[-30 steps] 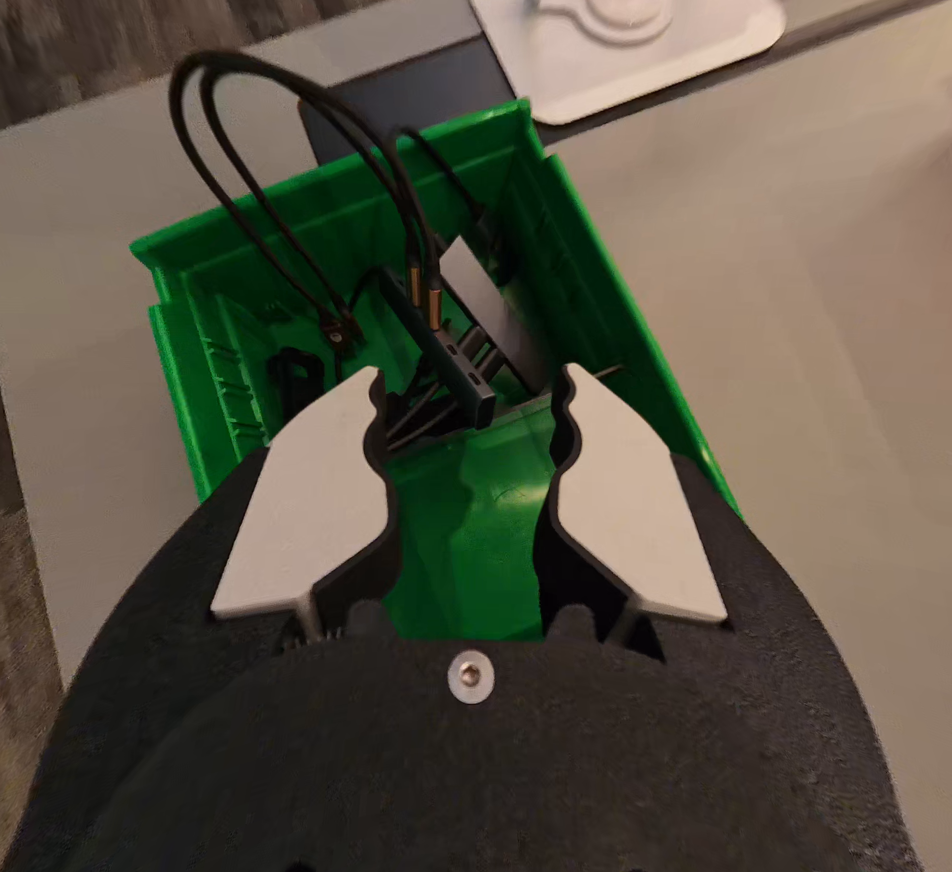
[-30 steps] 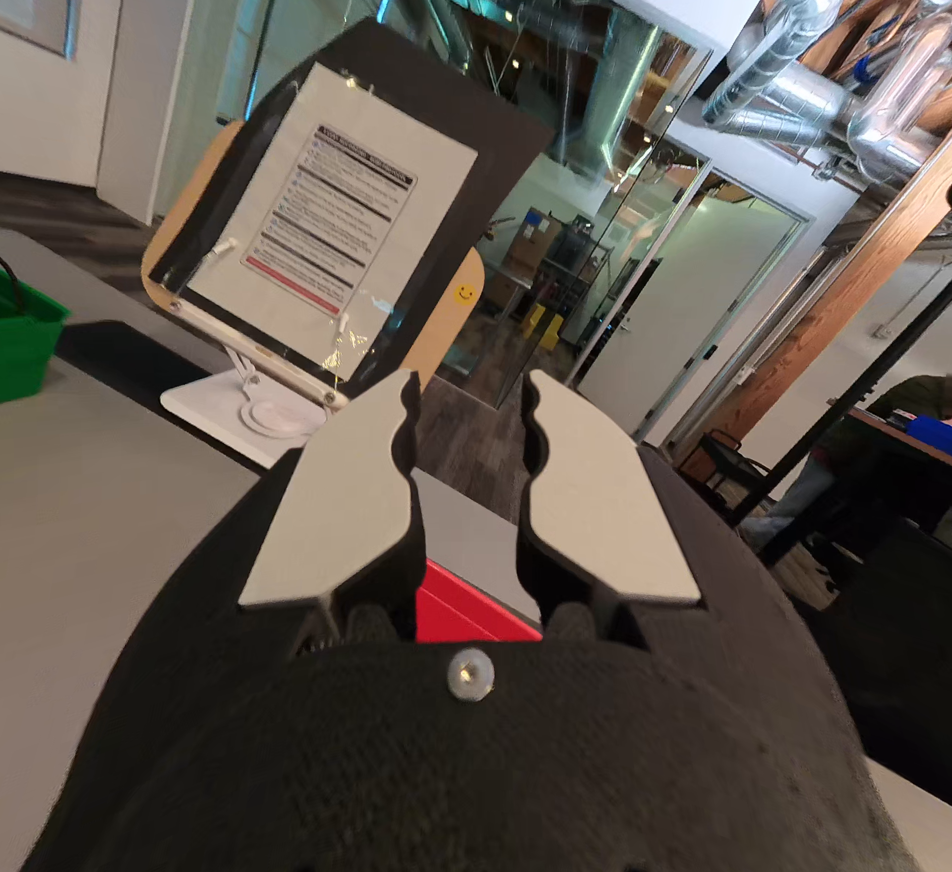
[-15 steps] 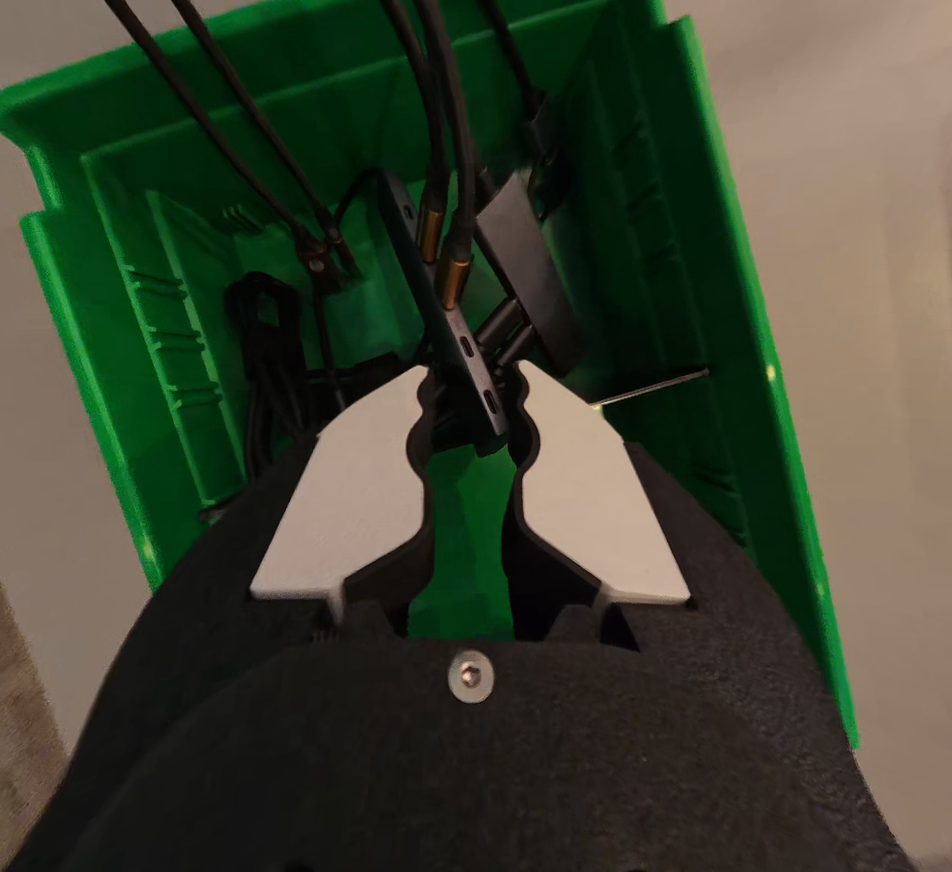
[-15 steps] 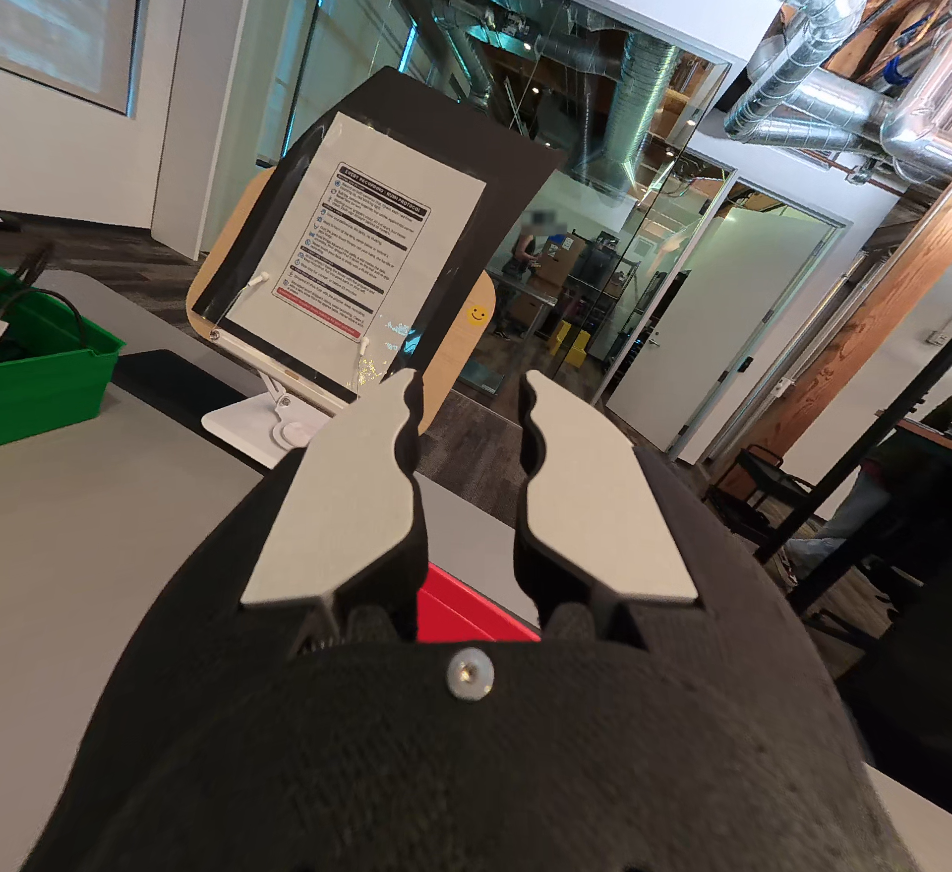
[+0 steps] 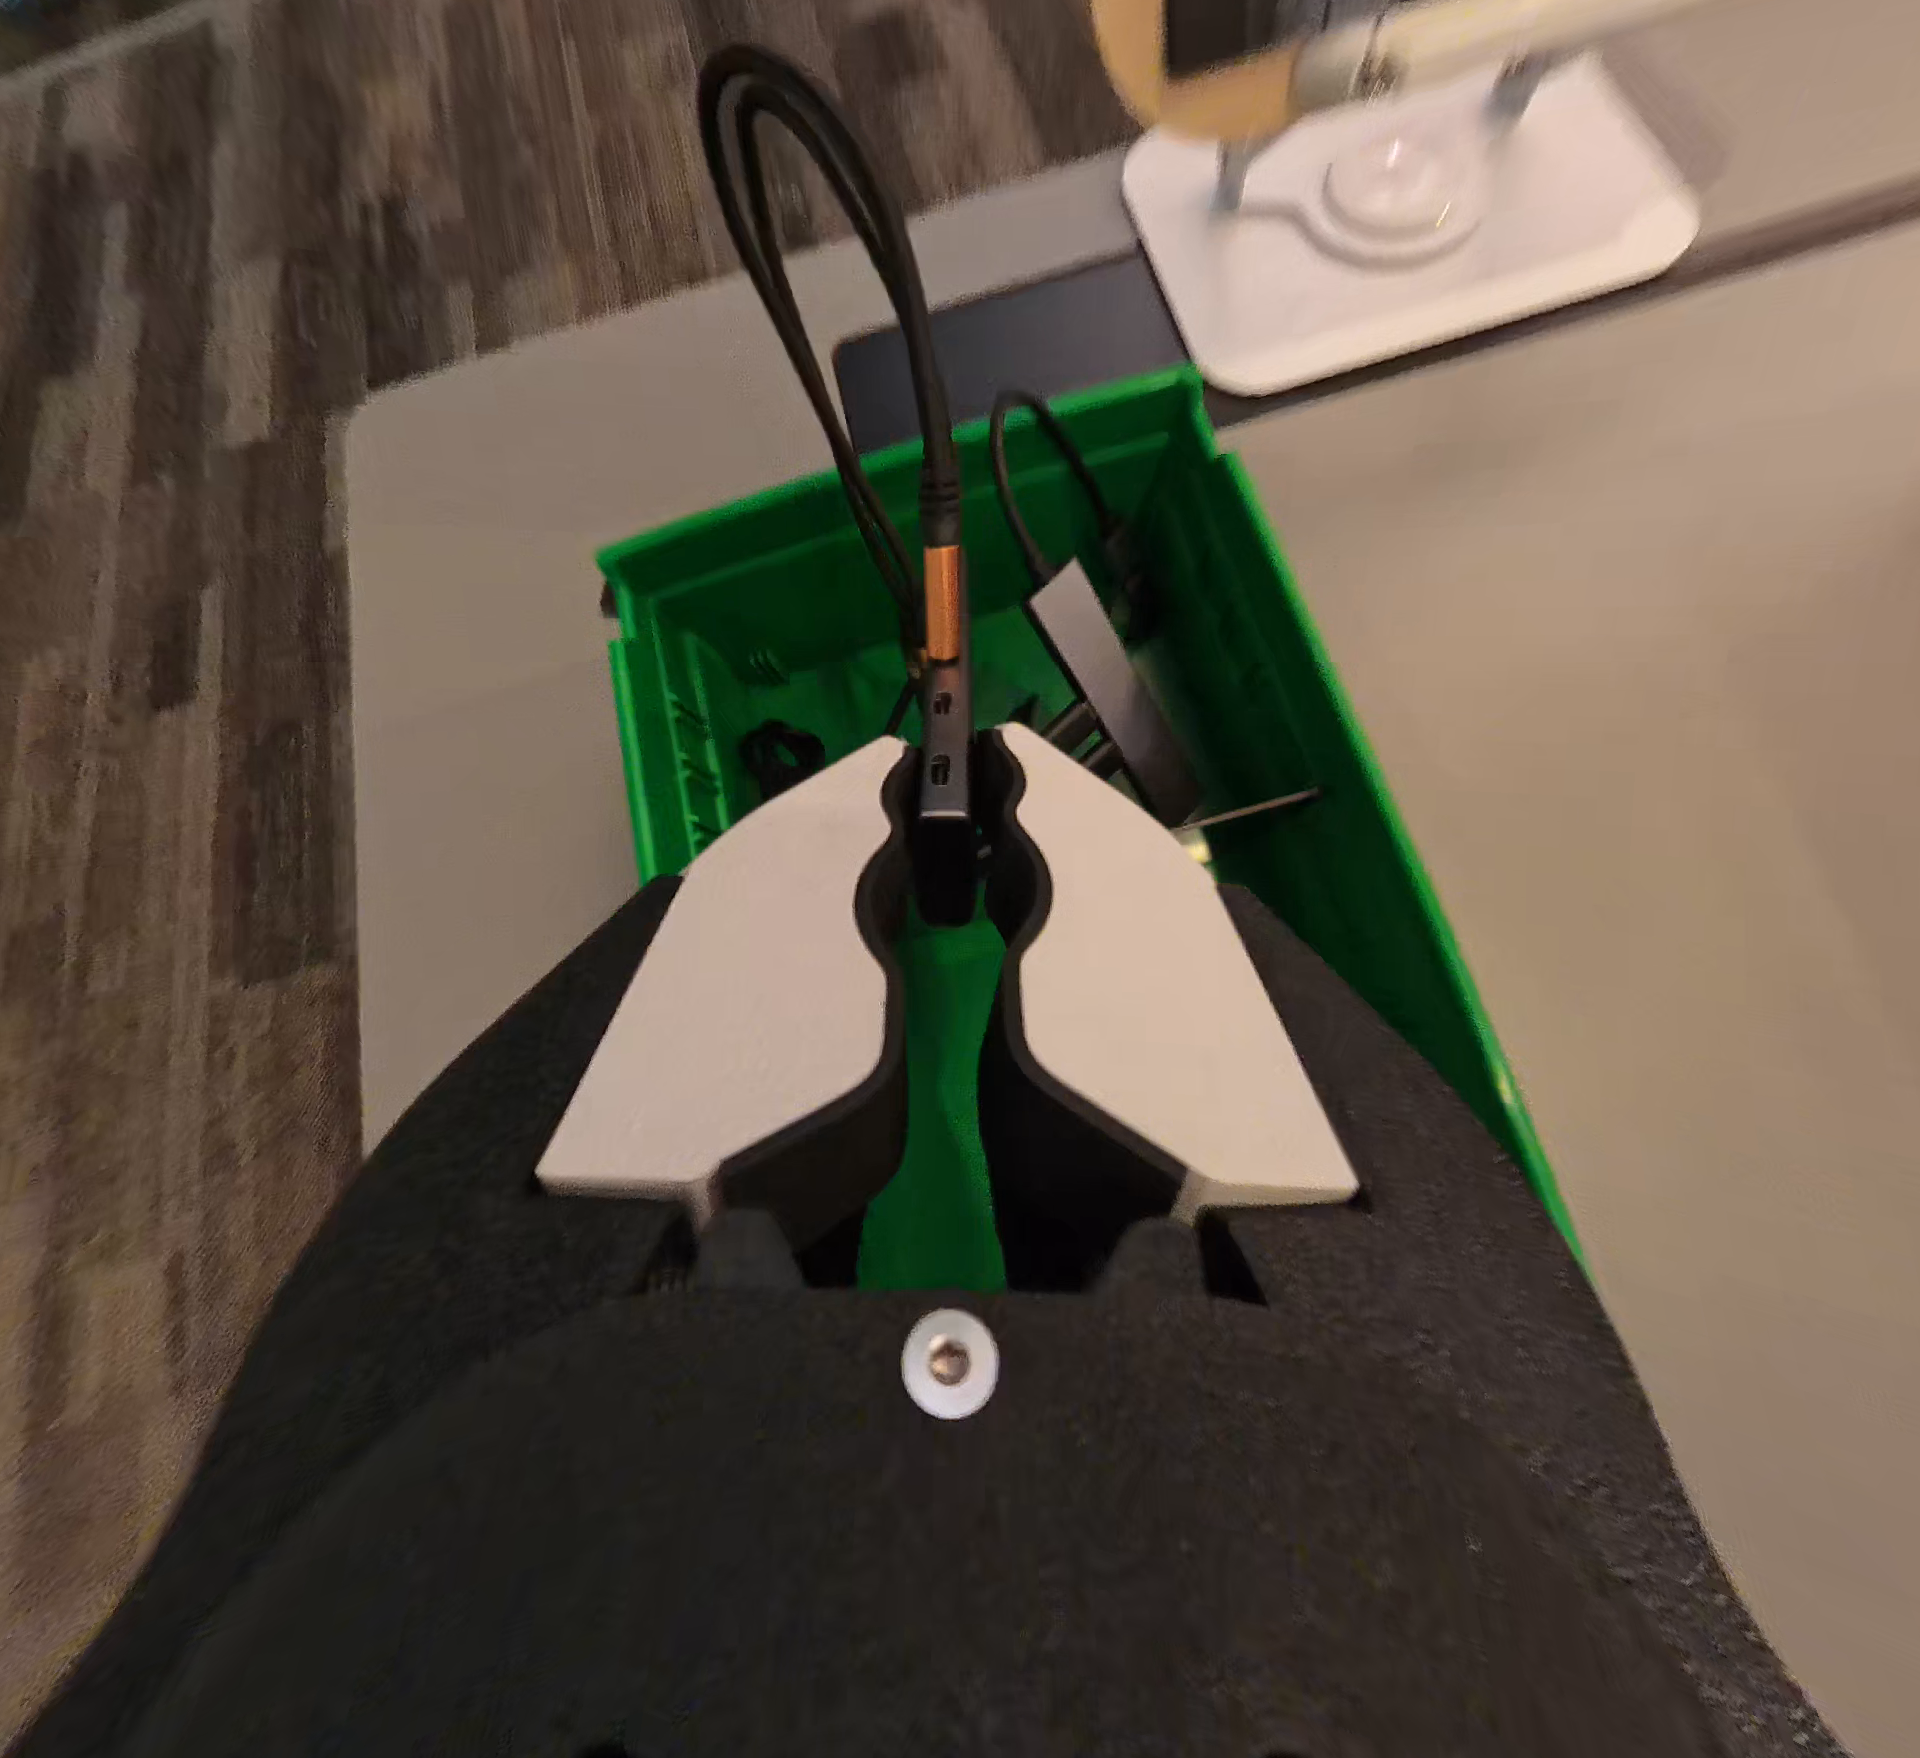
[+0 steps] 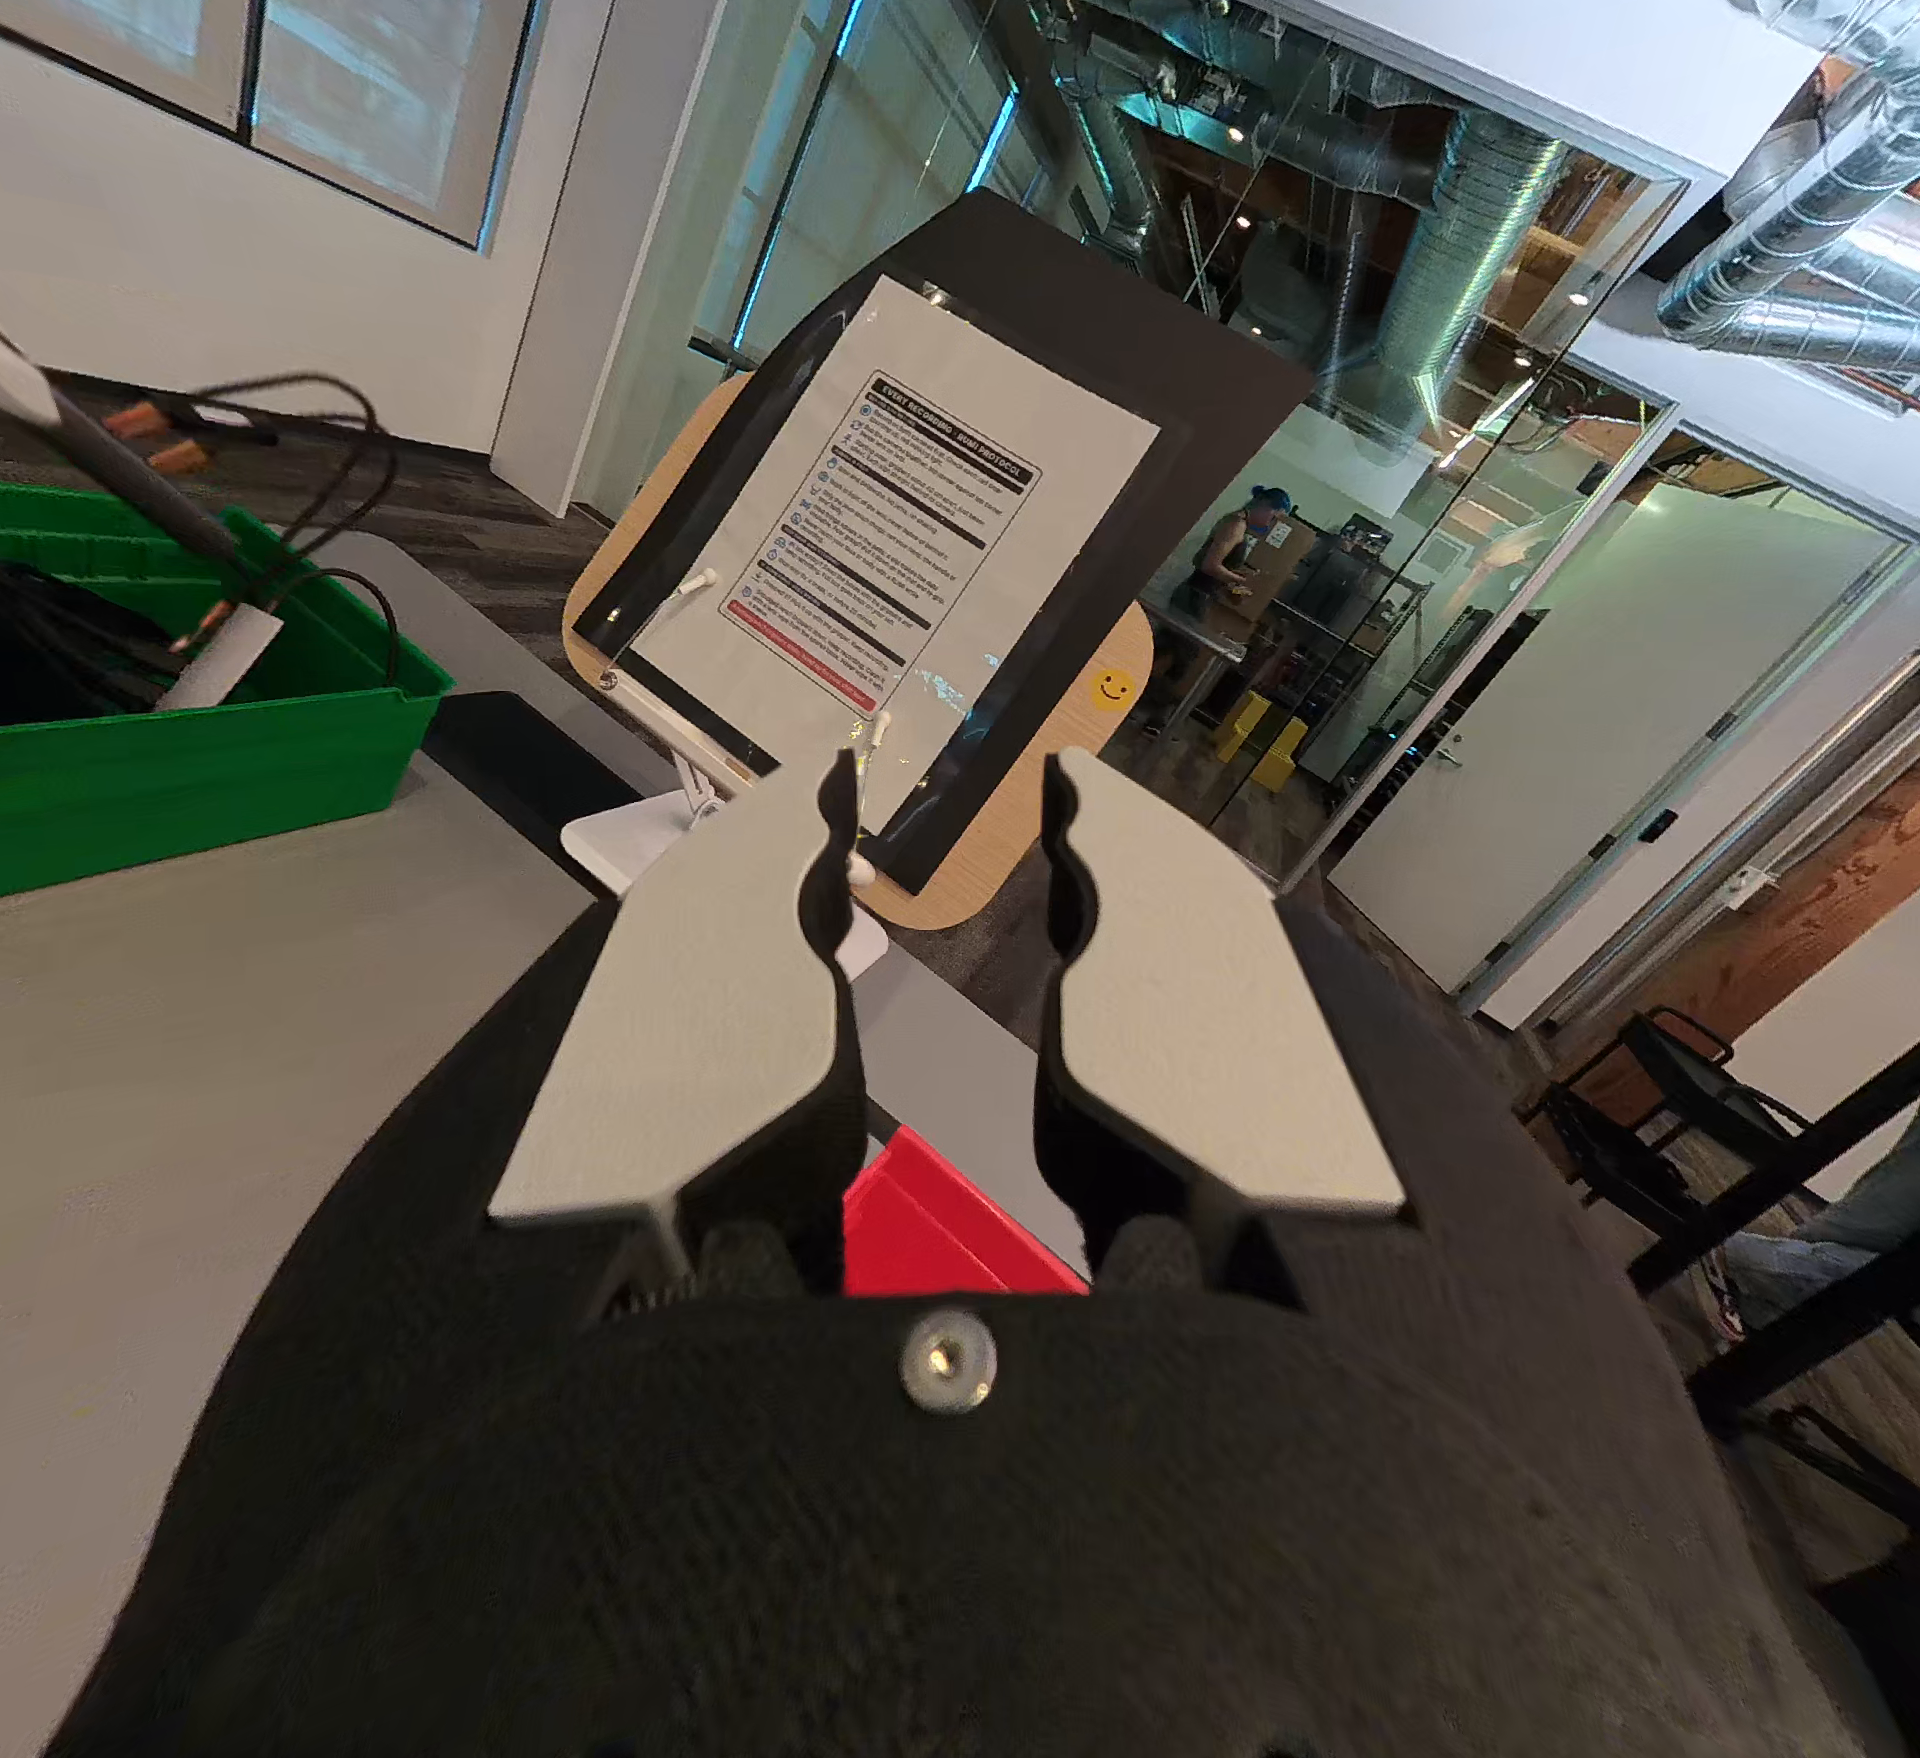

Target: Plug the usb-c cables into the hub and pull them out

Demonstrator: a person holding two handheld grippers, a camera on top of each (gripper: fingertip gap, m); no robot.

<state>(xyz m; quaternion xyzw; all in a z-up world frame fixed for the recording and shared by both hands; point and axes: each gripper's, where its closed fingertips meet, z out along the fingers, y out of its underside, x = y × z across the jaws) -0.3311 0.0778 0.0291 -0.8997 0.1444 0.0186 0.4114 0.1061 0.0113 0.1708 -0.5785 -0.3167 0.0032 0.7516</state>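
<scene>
The left gripper [image 5: 945, 763] is clamped on the grey hub [image 5: 943, 773], held above the green bin [image 5: 1340, 773] with a usb-c cable [image 5: 940, 602] plugged in. The right gripper [image 6: 948, 773] hangs over the tabletop [image 6: 208, 1033], tilted upward, jaws parted and empty.

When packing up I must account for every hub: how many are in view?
2. One dark hub is clamped in the left hand-held gripper above the green bin; a paler hub leans inside the bin near its right wall. Cables may hide others.
</scene>
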